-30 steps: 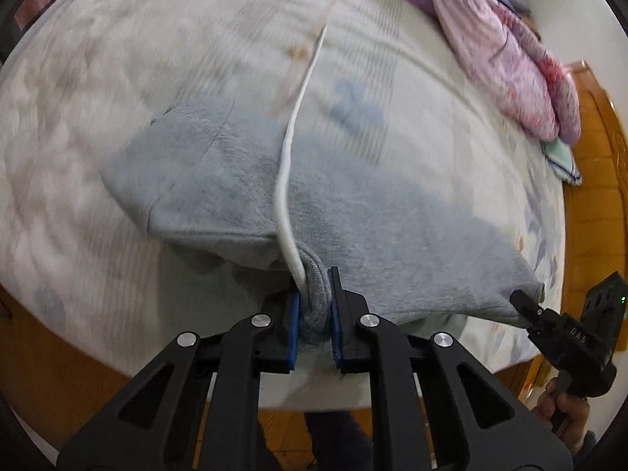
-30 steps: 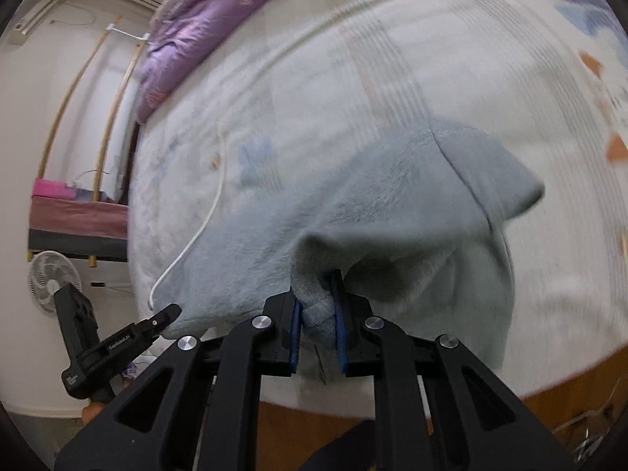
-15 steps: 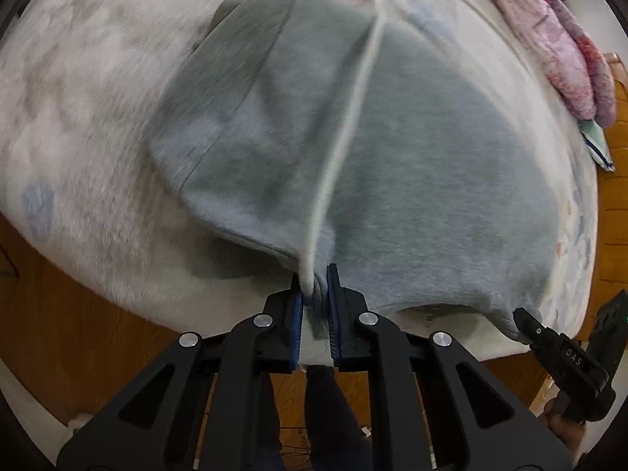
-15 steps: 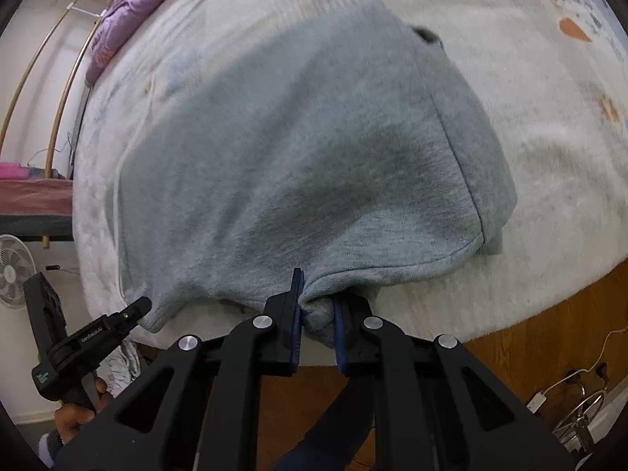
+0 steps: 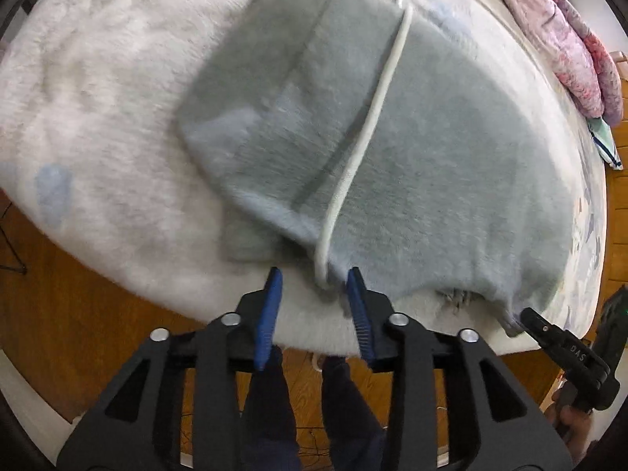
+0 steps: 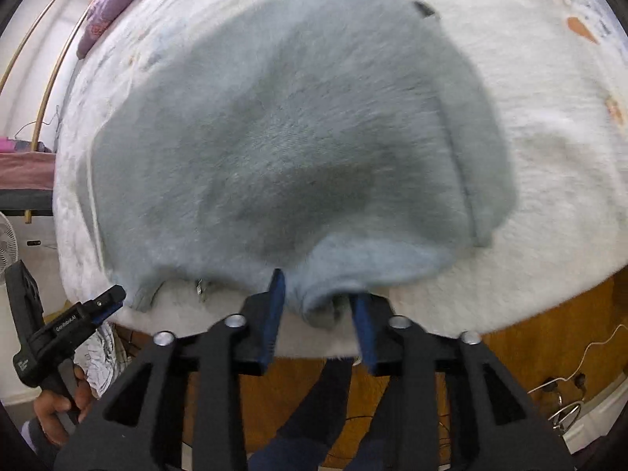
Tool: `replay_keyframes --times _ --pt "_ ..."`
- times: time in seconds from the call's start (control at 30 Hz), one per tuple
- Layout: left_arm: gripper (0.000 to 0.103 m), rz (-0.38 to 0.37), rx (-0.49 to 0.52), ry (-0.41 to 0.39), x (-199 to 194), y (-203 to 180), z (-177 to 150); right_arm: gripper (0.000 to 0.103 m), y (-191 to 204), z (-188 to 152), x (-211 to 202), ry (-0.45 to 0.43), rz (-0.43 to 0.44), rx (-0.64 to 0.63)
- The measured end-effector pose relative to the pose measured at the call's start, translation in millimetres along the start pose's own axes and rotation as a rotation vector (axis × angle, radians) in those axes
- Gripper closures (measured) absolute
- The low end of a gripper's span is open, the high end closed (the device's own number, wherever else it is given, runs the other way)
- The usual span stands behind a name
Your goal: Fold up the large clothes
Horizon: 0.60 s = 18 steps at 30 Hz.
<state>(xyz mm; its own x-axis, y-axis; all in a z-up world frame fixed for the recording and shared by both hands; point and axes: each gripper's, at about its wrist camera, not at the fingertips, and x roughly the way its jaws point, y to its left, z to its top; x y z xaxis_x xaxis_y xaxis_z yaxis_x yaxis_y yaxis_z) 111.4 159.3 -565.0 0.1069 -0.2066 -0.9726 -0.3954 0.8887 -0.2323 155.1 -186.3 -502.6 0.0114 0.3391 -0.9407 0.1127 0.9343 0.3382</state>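
Bed (image 5: 98, 125): pale fleecy cover with faint blue and orange patches. Pink quilt (image 5: 565, 39) heaped at its far side; purple quilt (image 6: 114, 4) likewise. Floor (image 5: 59, 294): orange-brown wood. White wall (image 6: 27, 78) with leaning bamboo poles (image 6: 51, 78). White fan (image 6: 8, 239) at left edge. Cable (image 6: 588, 357) on floor.

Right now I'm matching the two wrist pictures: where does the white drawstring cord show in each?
Left wrist: the white cord runs down the middle of the grey garment to the left gripper.
Right wrist: only a faint pale line at the garment's left edge, probably the cord.
Shared landmark: the pink-purple quilt, top left in the right wrist view.
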Motion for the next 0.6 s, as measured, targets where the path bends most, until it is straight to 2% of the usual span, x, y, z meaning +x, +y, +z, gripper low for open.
replay_keyframes --times 0.13,0.2,0.27,0.4,0.47,0.53,0.6 --pt "0.061 -0.005 0.01 -0.076 -38 1 4 0.07 -2 -1 -29 -0.029 0.036 -0.014" --pt "0.06 -0.009 0.022 -0.115 -50 -2 15 0.093 1 5 -40 -0.072 0.038 -0.034" --pt "0.058 -0.018 0.052 -0.159 -56 -11 34 0.098 3 27 -49 -0.138 0.048 -0.059" --pt "0.057 -0.036 0.087 -0.201 -46 -35 85 0.1 13 73 -43 -0.215 0.026 -0.108" --pt "0.057 -0.001 0.131 -0.23 -34 -48 112 0.1 20 105 -28 -0.225 0.018 -0.123" --pt "0.057 -0.011 0.128 -0.195 -12 -54 137 0.1 19 122 -11 -0.199 -0.009 -0.148" --pt "0.057 0.025 0.131 -0.141 14 -57 156 0.102 14 135 9 -0.162 -0.099 -0.163"
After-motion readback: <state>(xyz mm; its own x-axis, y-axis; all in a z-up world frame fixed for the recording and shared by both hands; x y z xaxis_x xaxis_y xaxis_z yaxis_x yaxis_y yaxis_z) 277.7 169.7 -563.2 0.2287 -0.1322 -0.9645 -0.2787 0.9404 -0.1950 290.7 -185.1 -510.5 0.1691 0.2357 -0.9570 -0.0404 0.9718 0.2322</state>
